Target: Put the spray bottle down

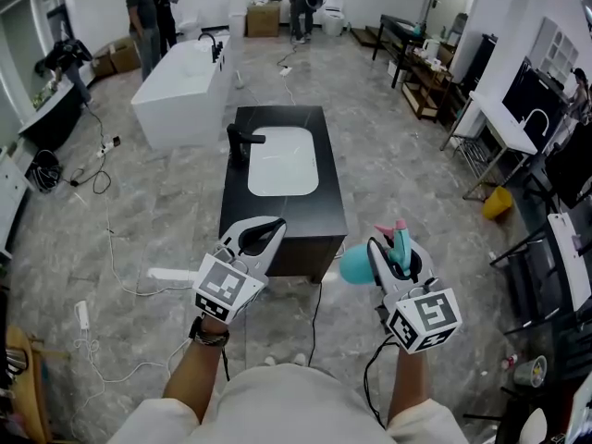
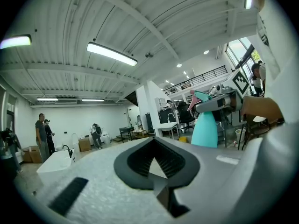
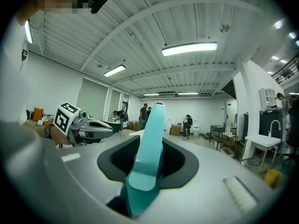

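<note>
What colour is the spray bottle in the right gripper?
The spray bottle is turquoise with pink at its top, clearest in the left gripper view.

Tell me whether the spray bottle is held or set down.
Held: the right gripper clamps the spray bottle by its neck, and its teal body hangs in midair.

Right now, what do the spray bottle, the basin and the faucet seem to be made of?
The spray bottle looks like plastic: uniform teal, smooth, soft sheen. The basin is probably glazed ceramic, glossy white, though resin is possible. The faucet seems metal with a matte black finish; too small to be sure.
</note>
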Tool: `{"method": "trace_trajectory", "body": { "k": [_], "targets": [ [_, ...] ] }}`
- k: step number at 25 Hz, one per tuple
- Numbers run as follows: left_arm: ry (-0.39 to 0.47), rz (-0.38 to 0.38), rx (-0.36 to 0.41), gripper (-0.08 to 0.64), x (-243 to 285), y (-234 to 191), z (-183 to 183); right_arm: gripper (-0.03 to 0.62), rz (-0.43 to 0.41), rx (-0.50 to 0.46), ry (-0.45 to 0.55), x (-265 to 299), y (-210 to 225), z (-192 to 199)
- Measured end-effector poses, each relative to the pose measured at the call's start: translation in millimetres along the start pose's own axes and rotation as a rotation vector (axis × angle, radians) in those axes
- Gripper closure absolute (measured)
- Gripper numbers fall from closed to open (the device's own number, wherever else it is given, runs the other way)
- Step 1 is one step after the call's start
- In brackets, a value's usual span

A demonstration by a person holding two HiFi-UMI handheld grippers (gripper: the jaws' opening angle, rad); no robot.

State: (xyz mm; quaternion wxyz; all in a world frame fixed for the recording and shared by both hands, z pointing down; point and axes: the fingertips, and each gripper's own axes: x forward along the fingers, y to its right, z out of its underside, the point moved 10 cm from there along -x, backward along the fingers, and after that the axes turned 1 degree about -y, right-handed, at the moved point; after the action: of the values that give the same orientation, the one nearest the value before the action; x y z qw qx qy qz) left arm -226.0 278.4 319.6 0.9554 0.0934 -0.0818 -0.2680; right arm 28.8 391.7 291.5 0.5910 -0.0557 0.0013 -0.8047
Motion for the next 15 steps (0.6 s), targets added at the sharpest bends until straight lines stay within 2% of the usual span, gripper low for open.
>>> {"method": "trace_trajectory", "body": {
  "k": [9,15],
  "targets": [
    [-0.008,-0.038,-0.005,0.555,35,11,-3,0.466,-0.033,-0.027,0.006,9,41,2],
    [-0.019,-0.042,-0.014,0.555,58,11,-2,0.466,-0.036,-0.011,-0.004,14,64,7]
  ]
}}
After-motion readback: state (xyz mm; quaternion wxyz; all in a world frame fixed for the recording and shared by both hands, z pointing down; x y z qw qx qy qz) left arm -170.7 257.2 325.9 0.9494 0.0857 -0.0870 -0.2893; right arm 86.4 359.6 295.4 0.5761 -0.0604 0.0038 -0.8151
